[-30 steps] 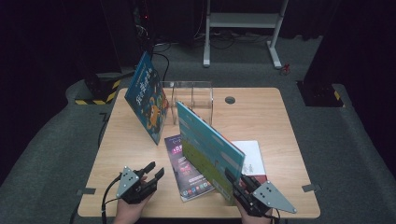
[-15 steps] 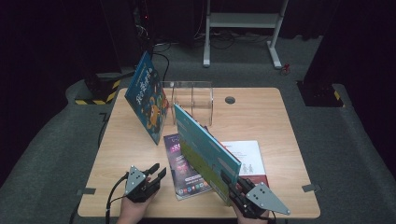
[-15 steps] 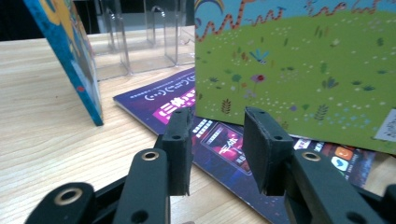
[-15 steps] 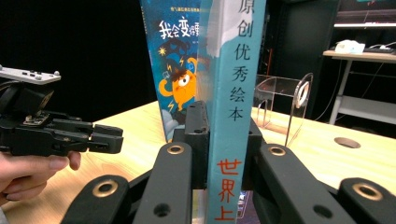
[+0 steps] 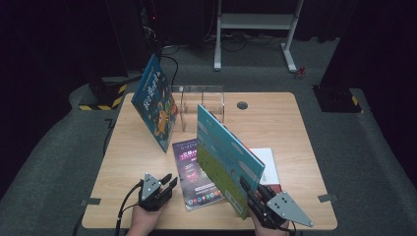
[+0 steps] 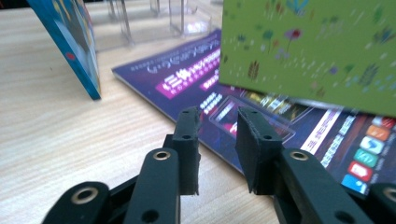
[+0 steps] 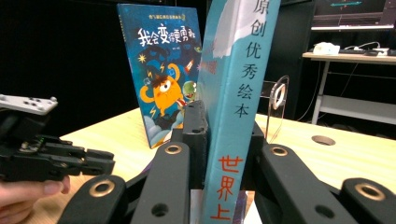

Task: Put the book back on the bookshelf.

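Lowered toward the purple magazine (image 5: 199, 173), the left hand-held gripper (image 5: 167, 181) has just been closing, empty; the right hand-held gripper (image 7: 223, 135) pinches the teal book (image 5: 227, 160), which could topple sideways if the grip slips.

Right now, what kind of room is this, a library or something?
Probably a lab or studio for recording, not a library. Black curtains hang around one wooden table, cables run over the grey carpet, and a desk holding equipment stands off to the side.

black two-jaw grippers (image 5: 166, 183) (brass-ringed screw holes), grey three-cornered plates, trailing cables.
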Demonstrator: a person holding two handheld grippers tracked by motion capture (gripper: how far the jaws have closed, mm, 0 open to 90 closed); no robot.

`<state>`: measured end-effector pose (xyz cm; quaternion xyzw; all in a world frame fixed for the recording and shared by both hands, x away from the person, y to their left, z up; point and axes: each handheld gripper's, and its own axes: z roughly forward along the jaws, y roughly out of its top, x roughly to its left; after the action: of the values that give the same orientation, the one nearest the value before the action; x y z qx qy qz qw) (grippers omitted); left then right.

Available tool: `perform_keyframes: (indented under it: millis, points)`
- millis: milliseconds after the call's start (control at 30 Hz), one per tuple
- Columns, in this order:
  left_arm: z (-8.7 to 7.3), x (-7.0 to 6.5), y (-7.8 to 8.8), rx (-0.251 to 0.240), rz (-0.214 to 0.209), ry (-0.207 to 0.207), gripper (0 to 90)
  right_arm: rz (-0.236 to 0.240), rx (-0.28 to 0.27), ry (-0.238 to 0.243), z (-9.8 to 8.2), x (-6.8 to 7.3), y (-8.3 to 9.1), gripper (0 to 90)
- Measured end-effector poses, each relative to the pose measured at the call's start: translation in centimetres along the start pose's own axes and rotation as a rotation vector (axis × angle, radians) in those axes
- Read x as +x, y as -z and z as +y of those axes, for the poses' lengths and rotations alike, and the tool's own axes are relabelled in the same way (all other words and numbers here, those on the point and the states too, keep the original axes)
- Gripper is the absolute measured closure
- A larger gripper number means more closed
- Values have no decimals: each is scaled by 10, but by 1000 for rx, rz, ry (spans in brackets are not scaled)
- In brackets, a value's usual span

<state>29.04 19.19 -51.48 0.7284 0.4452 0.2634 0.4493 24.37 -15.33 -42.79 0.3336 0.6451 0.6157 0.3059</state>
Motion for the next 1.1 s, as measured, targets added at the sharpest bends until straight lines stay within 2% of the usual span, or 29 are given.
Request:
perform_keyframes:
  millis: [100, 167, 267, 300, 400, 500, 600, 633, 700, 733, 767, 833, 933, 967, 1000, 1033, 1067, 1100]
  points:
    - [-1, -6, -8, 55, -2, -23, 710, 5, 1, 13, 0, 1, 0, 789]
    - [-1, -11, -16, 107, 2, -61, 711, 3, 0, 10, 0, 1, 0, 789]
    - [-1, -13, -18, 124, -6, -74, 707, 3, -2, 11, 0, 0, 0, 789]
    - [0, -12, -20, 152, -24, -77, 705, 1, -4, 7, 0, 0, 0, 789]
    - [0, -13, -22, 172, -44, -86, 703, 3, -6, 8, 0, 1, 0, 789]
    - [1, -16, -22, 178, -57, -117, 771, 8, -7, 17, 0, 3, 0, 789]
    - [1, -21, -22, 180, -48, -136, 840, 8, -7, 23, 0, 3, 0, 789]
    - [1, -26, -22, 180, -38, -174, 857, 6, -7, 20, 1, 4, -1, 789]
    - [0, -29, -22, 179, -37, -170, 875, 5, -7, 19, 1, 4, -1, 789]
    - [1, -30, -22, 180, -52, -170, 880, 5, -7, 20, 1, 3, -1, 788]
    - [1, -32, -22, 180, -70, -165, 870, 5, -7, 19, 1, 3, -1, 788]
    - [1, -31, -22, 179, -63, -163, 820, 3, -6, 17, 1, 3, -1, 788]
    - [3, -23, -23, 187, -78, -97, 769, 4, -5, 19, 1, 3, 0, 788]
    - [5, -17, -21, 162, -25, -79, 784, 4, -5, 22, 0, 3, 0, 787]
    - [5, -17, -21, 162, -25, -79, 799, 4, -5, 22, 0, 3, 0, 787]
    - [8, -7, -20, 149, 26, -52, 816, 4, -6, 26, 0, 3, 0, 787]
    - [8, -7, -20, 149, 26, -52, 837, 4, -7, 26, 0, 3, 0, 787]
    - [9, -3, -20, 151, 48, -42, 837, 4, -7, 26, 0, 3, 0, 787]
